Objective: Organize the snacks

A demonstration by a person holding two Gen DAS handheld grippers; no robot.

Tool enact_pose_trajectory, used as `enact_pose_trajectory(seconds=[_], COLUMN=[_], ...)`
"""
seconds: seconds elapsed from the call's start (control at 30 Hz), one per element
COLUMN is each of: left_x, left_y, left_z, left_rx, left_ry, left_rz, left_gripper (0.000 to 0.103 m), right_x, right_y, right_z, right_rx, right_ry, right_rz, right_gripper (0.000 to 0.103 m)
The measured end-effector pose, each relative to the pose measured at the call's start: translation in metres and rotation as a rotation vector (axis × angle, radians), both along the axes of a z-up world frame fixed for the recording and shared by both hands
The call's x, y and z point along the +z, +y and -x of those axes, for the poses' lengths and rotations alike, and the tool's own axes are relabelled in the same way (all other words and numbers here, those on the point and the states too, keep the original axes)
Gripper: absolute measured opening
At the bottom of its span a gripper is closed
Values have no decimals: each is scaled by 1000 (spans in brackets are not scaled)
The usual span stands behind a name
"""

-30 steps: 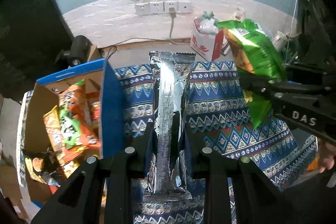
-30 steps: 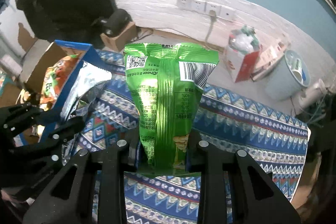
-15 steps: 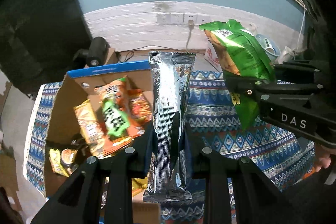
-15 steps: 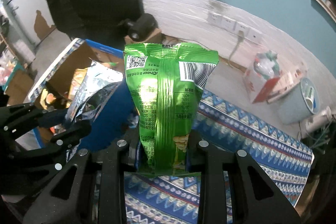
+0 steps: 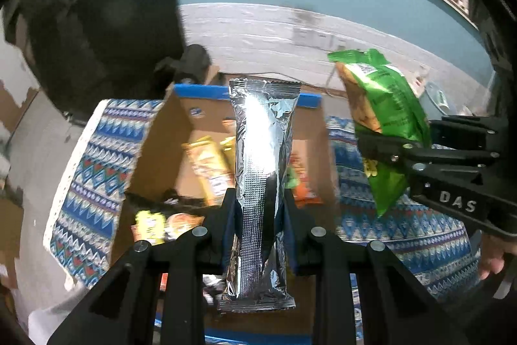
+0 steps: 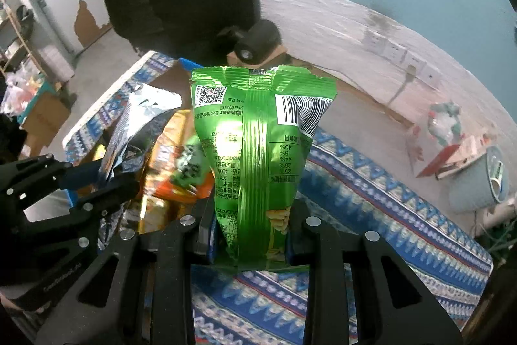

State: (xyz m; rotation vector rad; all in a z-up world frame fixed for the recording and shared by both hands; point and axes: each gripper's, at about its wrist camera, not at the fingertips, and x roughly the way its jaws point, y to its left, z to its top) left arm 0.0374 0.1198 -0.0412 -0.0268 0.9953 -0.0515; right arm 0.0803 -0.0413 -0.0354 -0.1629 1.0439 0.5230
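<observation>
Both claws are pinching snack packs. Left gripper [image 5: 257, 215] has its two black fingers pressed onto the lower part of a long, narrow silver foil packet [image 5: 261, 170], and right gripper [image 6: 250, 235] is clamped near the bottom edge of a glossy green plastic snack bag [image 6: 258, 151] with a barcode and a QR code printed on its back.

Taking the open brown cardboard box with the blue rim [image 5: 248, 94] as the landmark: the silver foil packet hangs directly over the box's open top, above the orange and yellow packs already lying inside. The green bag sits just off the box's right side, above the blue zigzag-patterned cloth [image 5: 416, 235] the box rests on.

Both packs look light and soft, probably air-puffed, with slick film skins that could slide between the pads. Their contents are likely brittle, so a hard squeeze through the middle risks crushing. The flat crimped seams at either end, or the slack film just beside them, seem the safest places to hold; the present grips sit low on each pack, close to the bottom seam.

The silver packet's long axis runs straight away from the left gripper along its fingers, serrated top seam pointing toward the box's far wall. The green bag stands likewise, its long axis in line with the right fingers and its wider sealed top farthest from the claw, printed back toward the camera.
</observation>
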Motion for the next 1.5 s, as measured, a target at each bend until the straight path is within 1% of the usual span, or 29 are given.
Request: enact_pose_trajectory(seconds=[0.13, 0.27, 0.4, 0.53, 0.6, 0.67, 0.77, 0.9, 0.97, 1.0, 1.07, 1.13, 1.2, 1.3, 1.37, 1.43, 1.5], left_x=[-11, -20, -21, -22, -22, -19, -15, -9, -5, -4, -2, -1, -1, 2, 4, 7, 12], left_y=[28, 46, 57, 64, 66, 67, 70, 74, 74, 75, 75, 75, 73, 69, 64, 62, 58], left_z=[1, 2, 5, 7, 8, 9, 10, 11, 12, 13, 14, 14, 15, 16, 18, 19, 22], left_rx=[57, 89, 106, 121, 131, 139, 152, 168, 172, 176, 176, 176, 171, 156, 143, 135, 123], left_ry=[23, 43, 53, 57, 58, 50, 37, 27, 17, 13, 9, 11, 12, 11, 8, 0, -12], left_rz=[11, 31, 52, 70, 62, 56, 43, 51, 46, 41, 40, 40, 38, 28, 19, 12, 9], left_gripper=[26, 26, 26, 27, 34, 49, 61, 62, 68, 69, 69, 70, 70, 72, 76, 78, 80], right_x=[0, -1, -5, -14, -19, -23, -28, -30, -30, -30, -30, -29, -25, -16, -8, -2, 4], right_y=[24, 46, 63, 76, 81, 83, 85, 87, 88, 89, 89, 86, 83, 78, 74, 70, 64], right_z=[-3, -5, -7, -8, -9, -10, -12, -15, -15, -15, -15, -17, -17, -16, -14, -11, -6], right_rx=[25, 50, 69, 79, 84, 86, 82, 77, 83, 88, 89, 86, 77, 66, 57, 49, 37], right_ry=[-2, 4, 15, 46, 67, 88, 113, 136, 138, 139, 142, 142, 133, 116, 95, 73, 46], right_rz=[-4, -10, -12, -19, -30, -41, -61, -81, -86, -88, -102, -119, -130, -143, -139, -129, -113], right_gripper=[28, 28, 28, 28, 28, 28, 28, 28, 30, 31, 34, 44, 51, 52, 56, 66, 70])
